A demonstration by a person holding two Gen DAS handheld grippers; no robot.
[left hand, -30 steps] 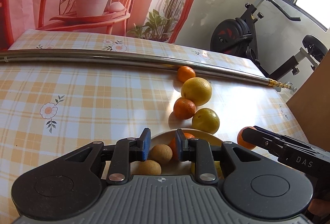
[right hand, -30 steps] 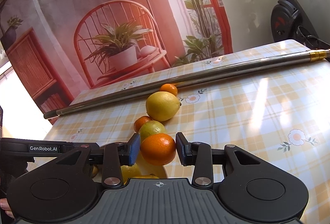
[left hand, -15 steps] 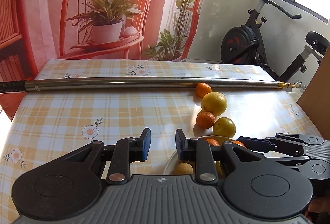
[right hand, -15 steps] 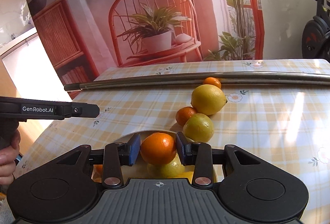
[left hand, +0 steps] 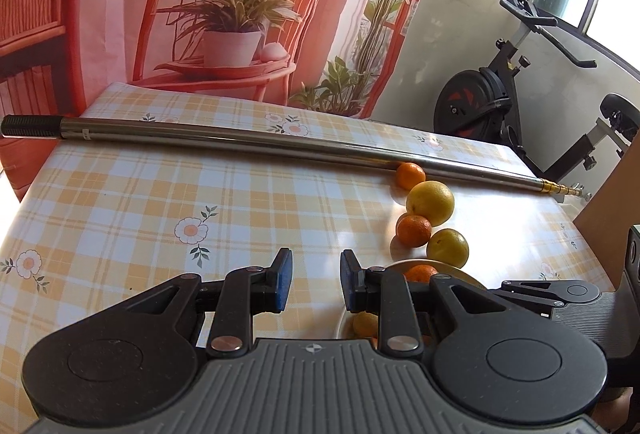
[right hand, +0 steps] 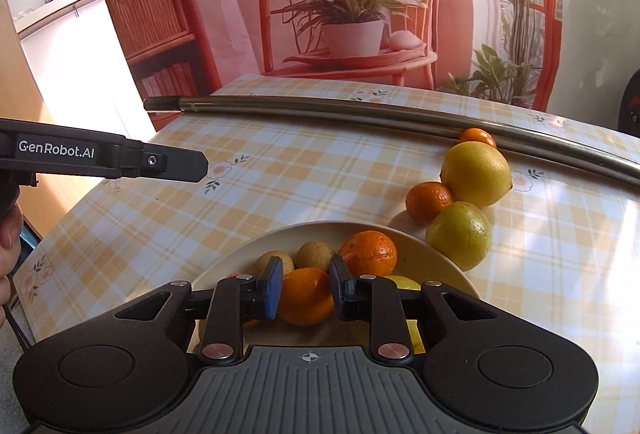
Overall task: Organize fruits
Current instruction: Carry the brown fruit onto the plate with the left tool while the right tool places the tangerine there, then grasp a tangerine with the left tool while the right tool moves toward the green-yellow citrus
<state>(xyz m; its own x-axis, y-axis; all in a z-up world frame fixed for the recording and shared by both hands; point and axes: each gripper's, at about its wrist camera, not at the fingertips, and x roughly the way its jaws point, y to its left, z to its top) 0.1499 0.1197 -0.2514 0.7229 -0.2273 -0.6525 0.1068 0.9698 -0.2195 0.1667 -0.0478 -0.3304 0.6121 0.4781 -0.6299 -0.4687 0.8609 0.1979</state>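
Observation:
A cream plate holds a big orange, two small brown fruits and yellow fruit. My right gripper is over the plate, its jaws around a small orange; I cannot tell if they still grip it. Beyond the plate lie a yellow-green fruit, a small orange, a large lemon and another small orange. My left gripper is open and empty, left of the plate. The loose row also shows in the left wrist view.
A long metal pole lies across the far side of the checked tablecloth, touching the farthest orange. An exercise bike stands beyond the table's right end. A printed backdrop hangs behind.
My right gripper has lowered the small orange into the plate and its jaws look slightly wider. My left gripper has drawn back and left, away from the plate.

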